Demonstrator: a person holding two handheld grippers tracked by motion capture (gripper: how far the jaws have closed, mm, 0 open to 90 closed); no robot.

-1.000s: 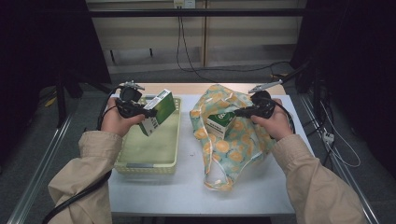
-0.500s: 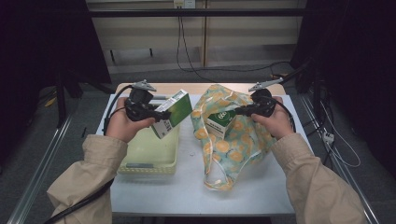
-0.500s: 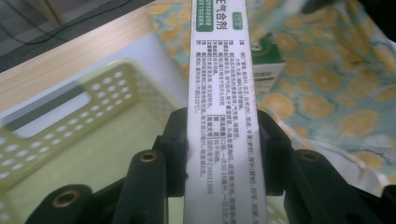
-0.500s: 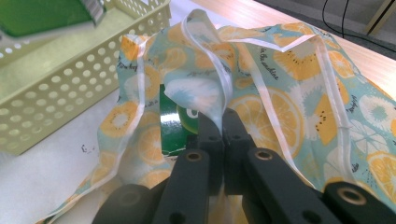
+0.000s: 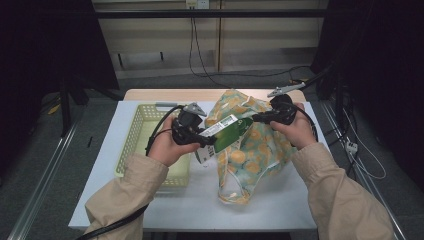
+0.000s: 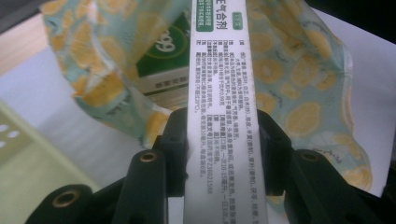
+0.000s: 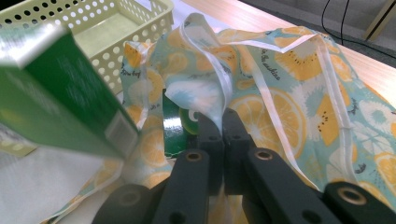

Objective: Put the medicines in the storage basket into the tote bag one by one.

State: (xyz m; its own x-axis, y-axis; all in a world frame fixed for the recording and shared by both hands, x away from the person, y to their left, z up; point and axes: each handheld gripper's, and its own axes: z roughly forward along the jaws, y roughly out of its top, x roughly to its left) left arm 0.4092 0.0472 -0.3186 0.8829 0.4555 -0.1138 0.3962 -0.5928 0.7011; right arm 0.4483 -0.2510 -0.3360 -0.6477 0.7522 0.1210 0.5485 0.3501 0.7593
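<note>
A green and white box [image 5: 223, 133] is clamped in my left gripper [image 5: 199, 133], which holds it at the mouth of a fabric bag [image 5: 260, 147] printed with orange slices. In the left gripper view the box's white text side [image 6: 226, 112] stands between the jaws of the left gripper [image 6: 225, 140], pointing into the bag [image 6: 299, 79], where a second green box [image 6: 163, 60] lies. My right gripper [image 5: 256, 118] is shut on the bag's rim and holds it up. In the right gripper view the right gripper [image 7: 222, 122] pinches the rim [image 7: 205, 88], with the held box [image 7: 60, 102] at left.
A pale yellow-green perforated basket [image 5: 134, 135] stands on the white table [image 5: 280, 205] left of the bag, also seen as the basket [image 7: 116, 18] in the right gripper view. A wooden strip [image 5: 165, 94] runs along the table's far edge. Cables trail on the floor behind.
My left gripper has carried the box rightward from above the basket to the bag's mouth. The right gripper has kept its hold on the bag's rim.
</note>
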